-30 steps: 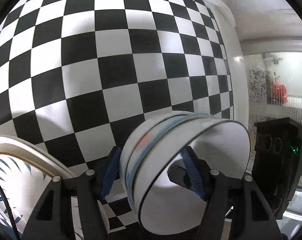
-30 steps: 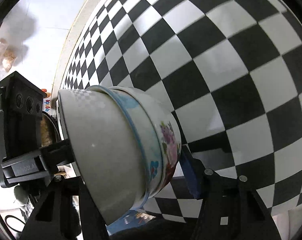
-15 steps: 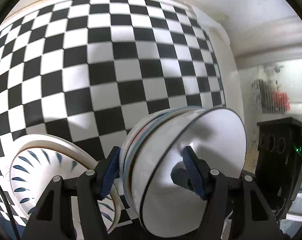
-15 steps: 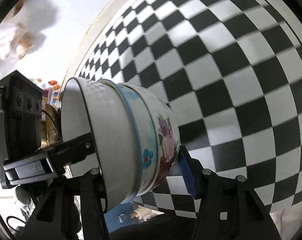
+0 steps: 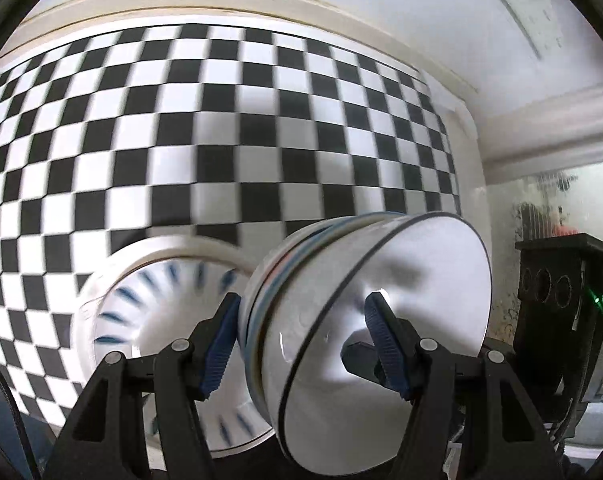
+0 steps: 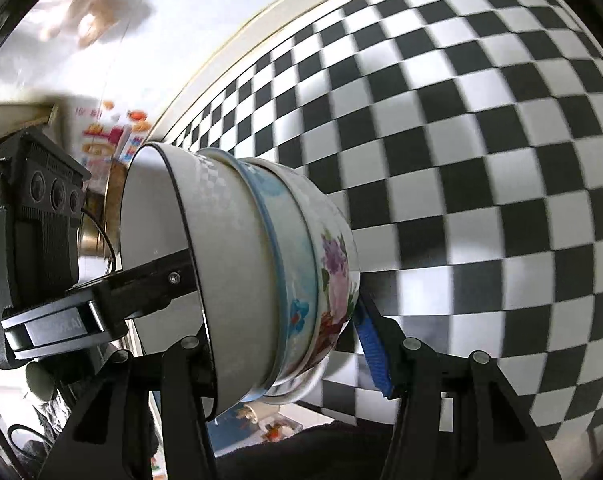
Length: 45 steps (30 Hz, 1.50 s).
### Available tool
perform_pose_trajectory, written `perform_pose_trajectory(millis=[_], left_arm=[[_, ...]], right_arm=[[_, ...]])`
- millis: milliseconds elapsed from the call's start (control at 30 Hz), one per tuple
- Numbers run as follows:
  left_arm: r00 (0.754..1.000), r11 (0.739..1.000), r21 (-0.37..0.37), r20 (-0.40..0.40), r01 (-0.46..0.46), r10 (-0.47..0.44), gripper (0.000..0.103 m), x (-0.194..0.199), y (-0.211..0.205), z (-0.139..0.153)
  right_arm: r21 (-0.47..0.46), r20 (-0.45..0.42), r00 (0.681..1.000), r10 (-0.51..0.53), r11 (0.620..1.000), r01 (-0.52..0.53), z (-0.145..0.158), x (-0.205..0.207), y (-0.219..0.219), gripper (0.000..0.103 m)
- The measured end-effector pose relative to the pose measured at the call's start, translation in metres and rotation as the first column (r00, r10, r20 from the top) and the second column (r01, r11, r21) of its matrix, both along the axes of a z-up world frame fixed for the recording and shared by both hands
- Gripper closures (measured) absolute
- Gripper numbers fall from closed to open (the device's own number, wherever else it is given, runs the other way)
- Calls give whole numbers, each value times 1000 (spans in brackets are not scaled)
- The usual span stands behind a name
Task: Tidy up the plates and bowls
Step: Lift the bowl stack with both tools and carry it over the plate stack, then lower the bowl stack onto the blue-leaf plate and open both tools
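- Left gripper (image 5: 307,346): its 2 blue pads clamp the wall of a stack of nested bowls (image 5: 365,320), 1 pad on the outside, the other inside the white top bowl
- Right gripper (image 6: 285,344): it grips the same stack (image 6: 261,280) from the opposite side, 1 blue pad (image 6: 371,354) against the flowered outer bowl, the other finger inside the rim, mostly hidden
- The stack is tipped on its side between the 2 grippers, clear of the table, mouth toward the right gripper's body in the left view
- At least 3 bowls show: a white one with a dark rim line innermost, a blue-banded one, then a flowered one outermost
- Just behind the stack in the left view, a white plate (image 5: 141,320) with blue leaf marks lies on the checkered tablecloth (image 5: 221,140); it is blurred
- The black and white cloth fills most of both views, ending at a pale table edge (image 5: 221,12)
- Beyond the edge are a light wall and blurred clutter that cannot be told
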<state>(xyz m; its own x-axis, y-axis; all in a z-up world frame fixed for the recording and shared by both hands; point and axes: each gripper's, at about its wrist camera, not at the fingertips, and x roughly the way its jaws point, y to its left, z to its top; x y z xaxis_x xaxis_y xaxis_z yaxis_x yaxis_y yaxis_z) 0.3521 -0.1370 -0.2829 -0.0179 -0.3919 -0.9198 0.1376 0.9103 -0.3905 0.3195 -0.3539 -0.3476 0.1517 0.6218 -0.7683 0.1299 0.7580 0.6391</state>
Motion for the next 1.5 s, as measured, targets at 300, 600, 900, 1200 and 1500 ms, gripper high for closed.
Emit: perform_pose_trajectory(millis=[300,600,900,1200,1500], left_arm=[[993,993,31,-21,-113,114,42,-19,61,-11],[985,986,48,-41,-163,165,42,-29,83,-37],[986,985,60,-29,-163,165,42,-29,81,-43],[991,990,45,-28,-130,132,42,-29,79,-42],[993,988,102,29,-115,113,42,-31,79,-27]], right_arm=[[18,-14,992,127,992,-126,-16,-4,64,47],[-3,-47,983,178,984,-178,-46,-5,99,47],[-42,-42,981,189,981,-191,-51,-7,102,49],[-63,-35,982,187,980,-189,-45,-9,98,51],[-84,-24,983,182,979,-183,-36,-10,95,52]])
